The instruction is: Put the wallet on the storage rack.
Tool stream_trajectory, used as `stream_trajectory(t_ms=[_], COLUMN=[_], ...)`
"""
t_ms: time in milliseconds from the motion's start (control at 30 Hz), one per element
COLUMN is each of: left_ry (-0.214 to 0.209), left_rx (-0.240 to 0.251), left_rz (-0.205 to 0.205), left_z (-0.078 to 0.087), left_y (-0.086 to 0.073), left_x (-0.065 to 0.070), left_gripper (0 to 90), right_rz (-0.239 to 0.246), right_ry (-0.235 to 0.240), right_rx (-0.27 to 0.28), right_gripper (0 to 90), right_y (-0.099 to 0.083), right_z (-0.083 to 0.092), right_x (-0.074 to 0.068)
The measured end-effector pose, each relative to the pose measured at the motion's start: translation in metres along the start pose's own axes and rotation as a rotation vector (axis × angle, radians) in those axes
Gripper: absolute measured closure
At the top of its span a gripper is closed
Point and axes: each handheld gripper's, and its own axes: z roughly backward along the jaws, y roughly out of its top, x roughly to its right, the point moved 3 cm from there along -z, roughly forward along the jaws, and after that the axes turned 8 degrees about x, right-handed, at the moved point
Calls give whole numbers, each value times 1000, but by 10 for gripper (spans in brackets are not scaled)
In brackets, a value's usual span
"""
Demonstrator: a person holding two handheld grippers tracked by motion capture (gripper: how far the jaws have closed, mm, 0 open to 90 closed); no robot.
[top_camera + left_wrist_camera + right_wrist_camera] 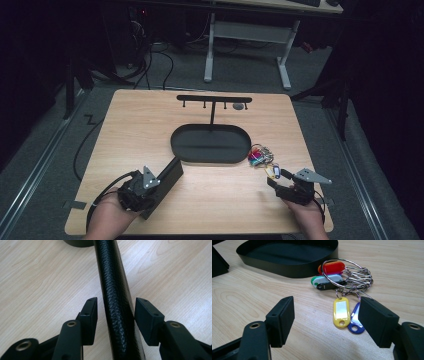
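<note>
We are bracketing the yellow tag [341,312] with the right gripper [327,320], jaws apart, nothing pinched. Advice: we should be lowering squarely over the tag before closing. The key bunch [260,155] is lying just beside the oval tray [180,150]. The left gripper [115,312] is straddling the black case [112,290], jaws apart, right pad touching or nearly so.
</note>
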Motion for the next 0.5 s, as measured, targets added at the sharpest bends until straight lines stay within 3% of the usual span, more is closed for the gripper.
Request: stream_trajectory(t_ms=[200, 500], left_ry=[-17, -52], left_rx=[-30, -124], left_rz=[4, 64], left_z=[0, -7], left_y=[11, 19], left_x=[-1, -7], left_gripper=[613, 669], right_rz=[-1, -2], right_ry=[3, 4], right_rx=[2, 0], right_gripper=[297, 297], right_y=[0, 0], right_z=[1, 1], right_x=[1, 2])
